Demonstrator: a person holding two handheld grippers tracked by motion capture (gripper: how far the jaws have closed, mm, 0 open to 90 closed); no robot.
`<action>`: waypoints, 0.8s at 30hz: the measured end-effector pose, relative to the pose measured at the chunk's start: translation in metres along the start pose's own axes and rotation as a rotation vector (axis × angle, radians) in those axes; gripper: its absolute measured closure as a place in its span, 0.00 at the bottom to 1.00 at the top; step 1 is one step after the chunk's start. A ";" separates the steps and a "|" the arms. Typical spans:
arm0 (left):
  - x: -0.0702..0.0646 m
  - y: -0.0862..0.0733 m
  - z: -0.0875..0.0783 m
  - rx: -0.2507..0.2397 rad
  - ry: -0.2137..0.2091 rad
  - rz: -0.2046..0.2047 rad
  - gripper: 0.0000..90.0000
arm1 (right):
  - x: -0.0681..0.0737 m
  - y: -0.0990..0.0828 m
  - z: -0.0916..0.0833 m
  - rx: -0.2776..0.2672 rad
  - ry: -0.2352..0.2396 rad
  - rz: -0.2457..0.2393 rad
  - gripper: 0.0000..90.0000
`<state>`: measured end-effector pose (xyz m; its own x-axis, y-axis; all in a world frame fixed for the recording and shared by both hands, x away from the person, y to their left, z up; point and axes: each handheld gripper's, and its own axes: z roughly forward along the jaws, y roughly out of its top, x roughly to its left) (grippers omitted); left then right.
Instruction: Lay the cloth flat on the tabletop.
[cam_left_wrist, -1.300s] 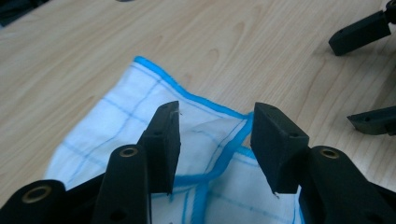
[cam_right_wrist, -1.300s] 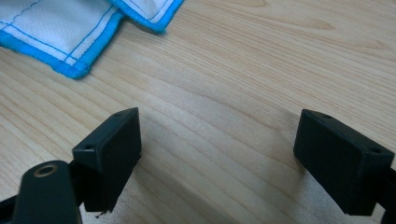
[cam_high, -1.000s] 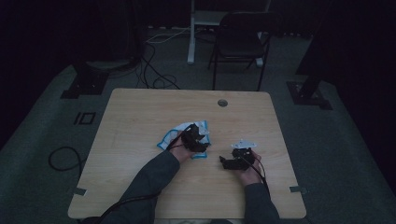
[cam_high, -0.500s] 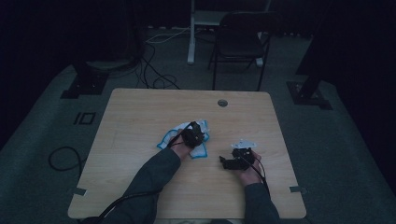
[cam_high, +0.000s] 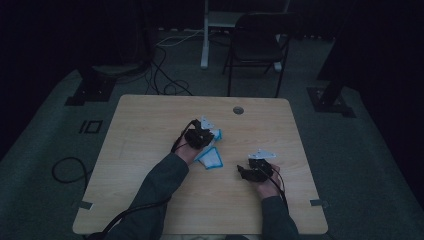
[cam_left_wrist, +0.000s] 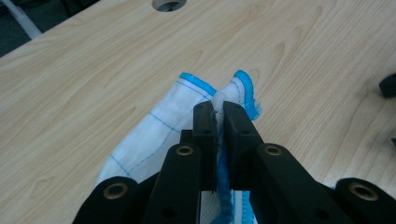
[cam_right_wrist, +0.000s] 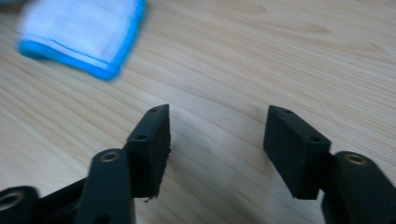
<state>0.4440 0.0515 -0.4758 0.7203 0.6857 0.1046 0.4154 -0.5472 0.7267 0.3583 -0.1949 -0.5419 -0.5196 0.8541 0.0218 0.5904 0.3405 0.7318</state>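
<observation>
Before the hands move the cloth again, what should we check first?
1. Left gripper pinches the white cloth with blue edge: ok, jaws shut on a fold.
2. Right gripper has nothing in it: ok, jaws apart over bare wood, though they have just been closing.
3. Cloth free of the right gripper: ok, it lies apart from it.
4. Table has room near the cloth: ok.
5. Grip deep enough not to slip: cannot tell.

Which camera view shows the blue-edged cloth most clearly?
The left gripper view: the cloth is close, its blue hem and stitched lines sharp, pinched in the left claw. The right gripper view shows one blurred corner; the high view shows it small and dim.
</observation>
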 end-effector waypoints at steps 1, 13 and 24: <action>0.001 0.000 -0.001 0.001 0.001 0.001 0.95 | 0.002 0.002 -0.001 -0.011 0.019 0.005 0.48; 0.027 0.000 -0.020 -0.038 0.039 -0.064 0.95 | 0.032 0.029 0.019 -0.065 0.127 0.045 0.63; 0.060 -0.008 -0.040 -0.072 0.097 -0.155 0.95 | 0.059 0.038 0.043 0.007 0.054 -0.056 0.70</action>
<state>0.4616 0.1169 -0.4482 0.5927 0.8039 0.0501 0.4740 -0.3984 0.7853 0.3764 -0.1145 -0.5418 -0.5846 0.8112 0.0173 0.5635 0.3905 0.7280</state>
